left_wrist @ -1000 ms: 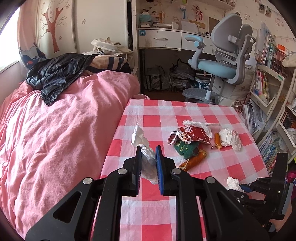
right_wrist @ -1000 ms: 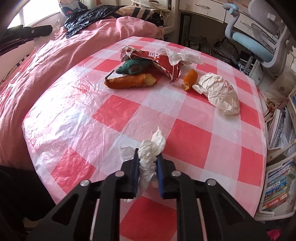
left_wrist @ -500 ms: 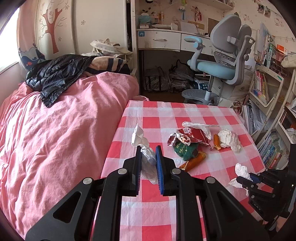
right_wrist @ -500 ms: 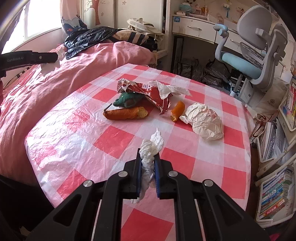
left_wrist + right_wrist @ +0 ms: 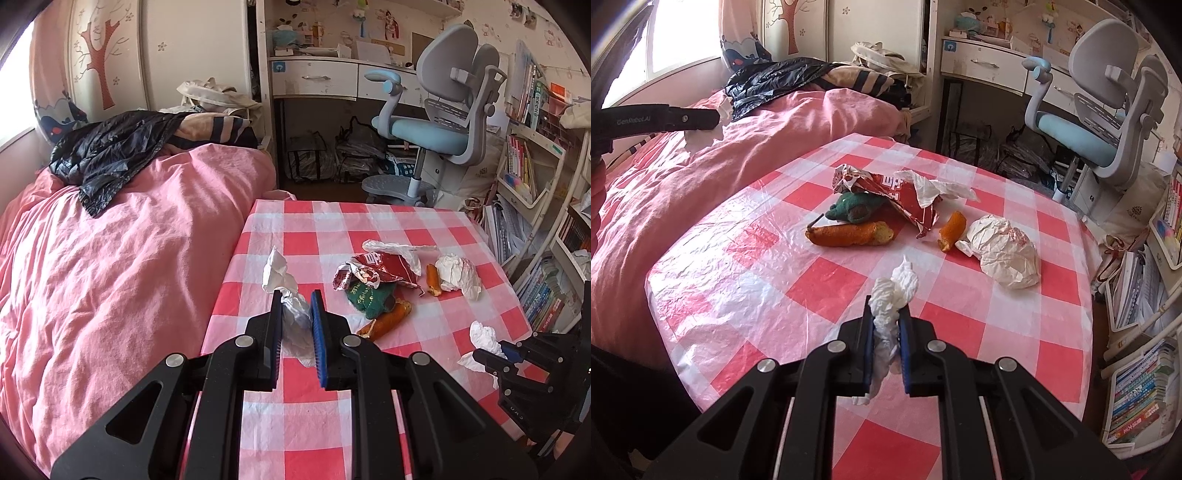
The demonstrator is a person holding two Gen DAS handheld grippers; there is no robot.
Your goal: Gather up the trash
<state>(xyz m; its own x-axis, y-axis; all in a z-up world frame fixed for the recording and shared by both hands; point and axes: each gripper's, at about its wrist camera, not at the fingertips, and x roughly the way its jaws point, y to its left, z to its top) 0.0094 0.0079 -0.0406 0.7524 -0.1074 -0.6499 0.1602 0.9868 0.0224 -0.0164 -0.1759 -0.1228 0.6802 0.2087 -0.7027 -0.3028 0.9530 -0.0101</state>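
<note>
Partly hidden between its blue pads, a crumpled white tissue (image 5: 293, 310) is pinched by the nearly closed left claw (image 5: 296, 314), over the bench's (image 5: 369, 435) nine-o'clock edge beside the pink bed (image 5: 110, 266). Toward one o'clock a red wrapper (image 5: 380, 267), a green pouch (image 5: 367, 297) half beneath it, and orange peels (image 5: 388, 319) are heaped. At three o'clock, cut off by the frame, the right claw (image 5: 886, 325) is clamped on a second tissue (image 5: 892, 295), whose lower part is masked.
</note>
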